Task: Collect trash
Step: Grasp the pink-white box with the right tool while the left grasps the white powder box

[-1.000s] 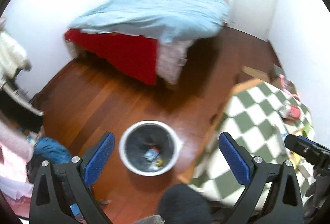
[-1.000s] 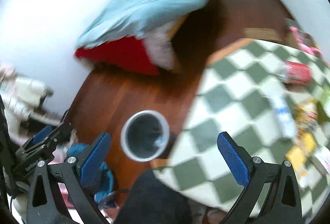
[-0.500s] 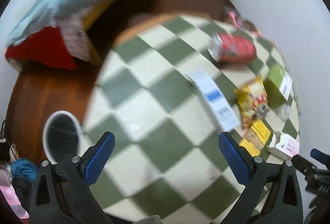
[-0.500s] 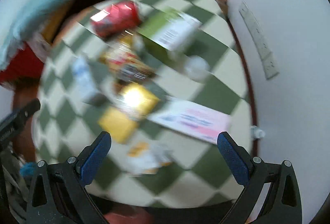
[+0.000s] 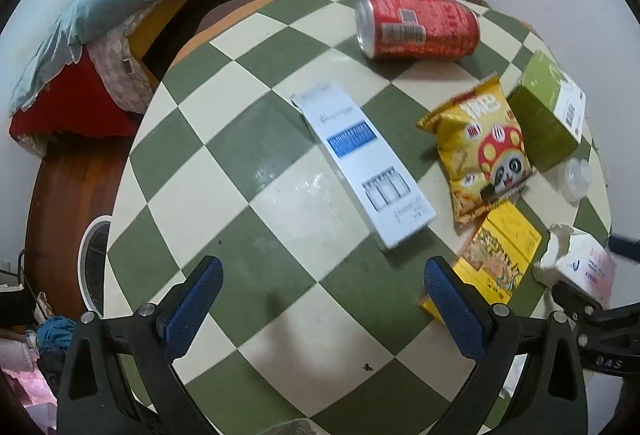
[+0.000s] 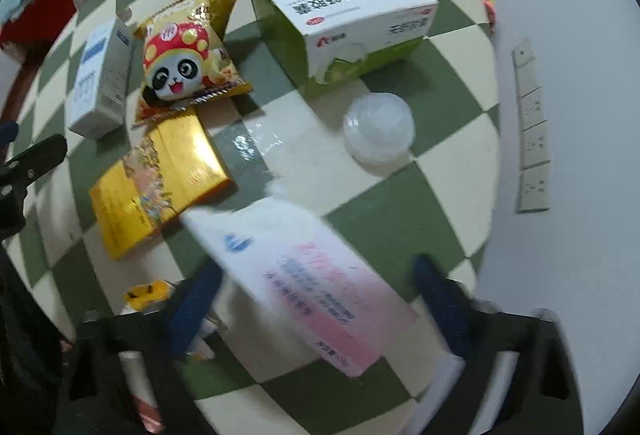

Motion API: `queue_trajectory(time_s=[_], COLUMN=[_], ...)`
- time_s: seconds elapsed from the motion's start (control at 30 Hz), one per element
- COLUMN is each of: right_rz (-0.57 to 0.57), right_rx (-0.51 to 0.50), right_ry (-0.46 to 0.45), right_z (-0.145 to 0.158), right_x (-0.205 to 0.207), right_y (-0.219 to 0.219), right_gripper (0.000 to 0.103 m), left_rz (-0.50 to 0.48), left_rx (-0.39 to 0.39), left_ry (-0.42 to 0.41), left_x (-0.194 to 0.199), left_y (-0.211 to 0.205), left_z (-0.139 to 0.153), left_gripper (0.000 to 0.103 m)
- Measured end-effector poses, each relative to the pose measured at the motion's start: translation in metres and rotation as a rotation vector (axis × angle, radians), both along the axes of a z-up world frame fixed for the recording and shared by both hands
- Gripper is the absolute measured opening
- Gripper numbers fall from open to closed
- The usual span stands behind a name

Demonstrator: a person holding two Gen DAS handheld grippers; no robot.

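Both views swung off the bin (image 5: 94, 267) onto the checkered table (image 5: 280, 195) within the last sec, so I'm onto the next pick. R gripper (image 6: 316, 299), jaws spread, straddles the pink-white box (image 6: 312, 287) near the table's wall edge. L gripper (image 5: 320, 299) is spread, empty, over bare tablecloth w/ room.

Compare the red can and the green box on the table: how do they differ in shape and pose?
The red can is a round cylinder lying on its side; the green box is a flat-sided carton resting on a broad face. The can is all red with small print; the box is green and white. Both lie untouched on the checkered table.
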State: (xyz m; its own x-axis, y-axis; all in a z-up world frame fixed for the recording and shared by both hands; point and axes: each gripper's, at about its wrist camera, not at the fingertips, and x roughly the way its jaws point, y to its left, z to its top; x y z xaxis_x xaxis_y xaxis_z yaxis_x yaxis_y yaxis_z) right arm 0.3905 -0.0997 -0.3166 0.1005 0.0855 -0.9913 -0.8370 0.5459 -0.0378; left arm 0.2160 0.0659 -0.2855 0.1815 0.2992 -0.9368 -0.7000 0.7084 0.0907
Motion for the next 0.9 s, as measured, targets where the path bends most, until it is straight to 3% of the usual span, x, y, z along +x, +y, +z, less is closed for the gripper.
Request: queue_trajectory(time_s=[0.1,0.3,0.43,0.53,0.57,0.67,0.7,0.73,0.8,0.9], right_rz=[-0.066,-0.421,-0.478,-0.463,-0.454,-0.435,-0.428,-0.422,-0.404,-0.377], right_rx=[0.034,0.133,0.136,0.102,0.091,0.074,0.069,0.065,0.055,0.052], right_ry=[0.032,0.095,0.122,0.122,0.115,0.104,0.101,0.094,0.07,0.036], right_z=[0.003,0.007,0.004,-0.005,-0.007,-0.011,-0.014,-0.016,-0.019,-0.016], right_x=[0.007,0.031,0.035,0.037,0.035,0.032,0.031,0.03,0.024,0.018], right_y=[-0.005,-0.031,-0.035,-0.034,-0.034,-0.029,-0.022,-0.019,-0.016,-0.013], right_gripper=[0.072,0.066,0.068,0.068,0.068,0.068,0.068,0.068,0.068,0.058], left_rz=[0.027,0.123,0.125,0.121,0.12,0.105,0.101,0.099,0.087,0.049], left_rx=[-0.032,-0.188,-0.287,-0.306,-0.299,-0.267,-0.26,-0.245,-0.225,-0.179], left_ry=[-0.022,-0.096,-0.092,-0.085,-0.079,-0.048,-0.04,-0.029,-0.025,-0.009], left_x=[0.001,0.007,0.028,0.043,0.048,0.059,0.059,0.06,0.059,0.056], left_y=[0.013,0.046,0.057,0.061,0.062,0.063,0.064,0.063,0.061,0.055], left_z=[0.003,-0.002,-0.016,-0.024,-0.025,-0.028,-0.029,-0.029,-0.028,-0.026], left_gripper=[0.103,0.102,0.102,0.101,0.098,0.074,0.064,0.045,0.039,0.036])
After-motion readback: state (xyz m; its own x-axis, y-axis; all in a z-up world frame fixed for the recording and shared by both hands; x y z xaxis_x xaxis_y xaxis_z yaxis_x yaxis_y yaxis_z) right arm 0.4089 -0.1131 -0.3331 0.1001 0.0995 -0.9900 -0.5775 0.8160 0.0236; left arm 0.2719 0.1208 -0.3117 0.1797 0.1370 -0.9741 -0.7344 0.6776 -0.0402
